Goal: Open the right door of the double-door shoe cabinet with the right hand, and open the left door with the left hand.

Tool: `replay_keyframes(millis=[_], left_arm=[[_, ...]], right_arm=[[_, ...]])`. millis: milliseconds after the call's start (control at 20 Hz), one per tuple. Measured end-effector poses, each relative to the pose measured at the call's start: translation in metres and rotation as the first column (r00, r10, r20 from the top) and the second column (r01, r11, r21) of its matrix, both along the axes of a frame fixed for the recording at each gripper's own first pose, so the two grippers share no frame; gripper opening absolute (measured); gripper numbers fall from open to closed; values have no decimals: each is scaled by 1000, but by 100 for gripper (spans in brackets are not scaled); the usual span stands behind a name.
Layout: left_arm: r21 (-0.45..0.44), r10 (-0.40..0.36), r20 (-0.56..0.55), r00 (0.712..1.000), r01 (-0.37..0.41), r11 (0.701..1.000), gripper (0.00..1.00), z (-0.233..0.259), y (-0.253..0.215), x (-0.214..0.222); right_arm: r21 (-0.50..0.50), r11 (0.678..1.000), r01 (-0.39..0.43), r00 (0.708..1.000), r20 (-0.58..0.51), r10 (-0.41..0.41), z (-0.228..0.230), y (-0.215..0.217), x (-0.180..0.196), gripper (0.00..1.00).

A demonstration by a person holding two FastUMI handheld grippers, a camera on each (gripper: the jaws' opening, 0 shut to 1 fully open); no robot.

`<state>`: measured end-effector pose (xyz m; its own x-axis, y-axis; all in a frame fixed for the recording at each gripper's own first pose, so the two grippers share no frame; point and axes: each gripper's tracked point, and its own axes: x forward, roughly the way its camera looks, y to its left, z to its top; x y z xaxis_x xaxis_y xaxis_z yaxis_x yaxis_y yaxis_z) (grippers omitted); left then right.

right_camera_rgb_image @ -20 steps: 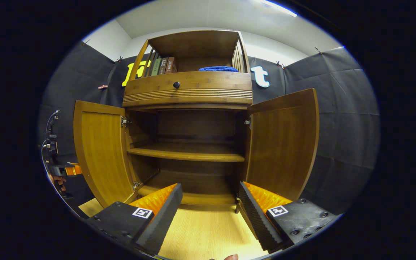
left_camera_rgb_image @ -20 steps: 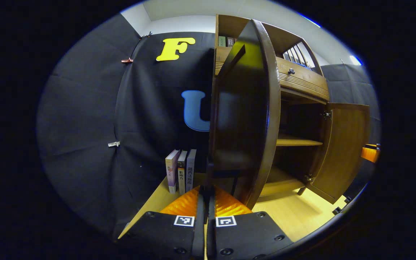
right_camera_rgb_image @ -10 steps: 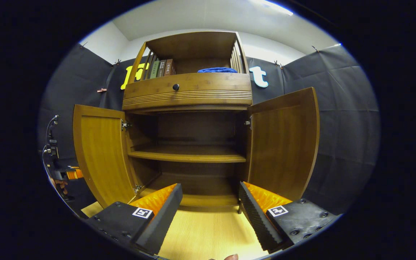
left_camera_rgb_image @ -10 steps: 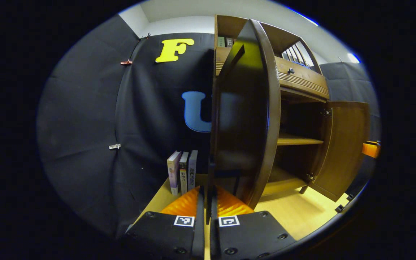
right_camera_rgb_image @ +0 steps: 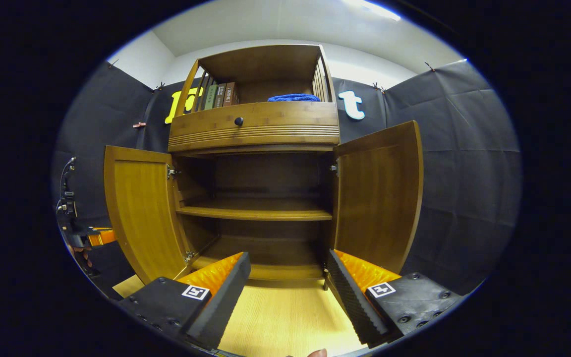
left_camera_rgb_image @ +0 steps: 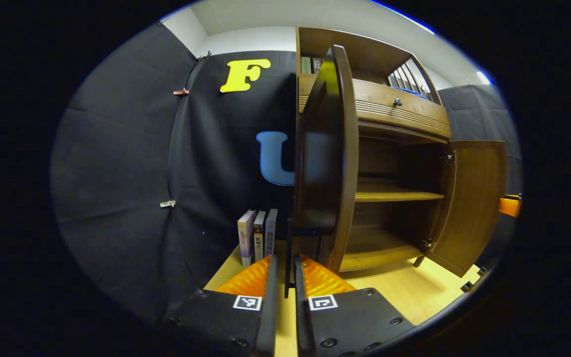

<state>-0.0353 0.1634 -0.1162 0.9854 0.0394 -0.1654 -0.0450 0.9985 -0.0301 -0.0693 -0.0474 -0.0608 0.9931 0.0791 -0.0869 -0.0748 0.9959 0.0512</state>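
The wooden shoe cabinet [right_camera_rgb_image: 256, 129] stands with both doors swung out. Seen from the right gripper view, the left door [right_camera_rgb_image: 142, 213] and the right door [right_camera_rgb_image: 379, 198] frame bare shelves. My right gripper [right_camera_rgb_image: 288, 263] hangs open in front of the cabinet with nothing between its fingers. In the left gripper view the left door [left_camera_rgb_image: 327, 163] is edge-on, and its thin dark handle [left_camera_rgb_image: 288, 248] runs down between the fingers of my left gripper [left_camera_rgb_image: 285, 260]. Those fingers are slightly parted, with a narrow gap on each side of the handle. The right door [left_camera_rgb_image: 469, 203] shows farther off.
Three books [left_camera_rgb_image: 258, 238] stand on the light wooden floor [right_camera_rgb_image: 285, 317] left of the cabinet. The top shelf holds books [right_camera_rgb_image: 218, 94] and a blue cloth [right_camera_rgb_image: 293, 97] above a drawer knob [right_camera_rgb_image: 238, 121]. A hand with the other gripper [right_camera_rgb_image: 87, 238] shows beside the left door.
The left gripper's fingers have parted a little around the handle and the gripper has drawn back from the left door. The right gripper has barely moved.
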Motion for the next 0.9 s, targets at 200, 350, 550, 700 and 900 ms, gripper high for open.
replay_keyframes(millis=[200,350,550,700,900], left_arm=[[15,31,27,999,-32,999,61,9,3,-23],[28,30,32,999,-31,999,89,11,-7,-43],[47,-5,59,998,2,999,97,20,-29,-55],[38,-35,62,997,33,999,97,26,-51,-55],[-23,-60,78,995,62,998,97,38,-80,-52]], right_arm=[[-2,1000,-16,1000,0,16,0,4,-4,100],[0,999,-33,999,-2,33,0,9,-7,100],[1,999,-50,999,3,50,3,14,-10,100],[8,999,-54,999,8,54,7,15,-12,100],[19,999,-42,999,15,41,11,15,-8,96]])
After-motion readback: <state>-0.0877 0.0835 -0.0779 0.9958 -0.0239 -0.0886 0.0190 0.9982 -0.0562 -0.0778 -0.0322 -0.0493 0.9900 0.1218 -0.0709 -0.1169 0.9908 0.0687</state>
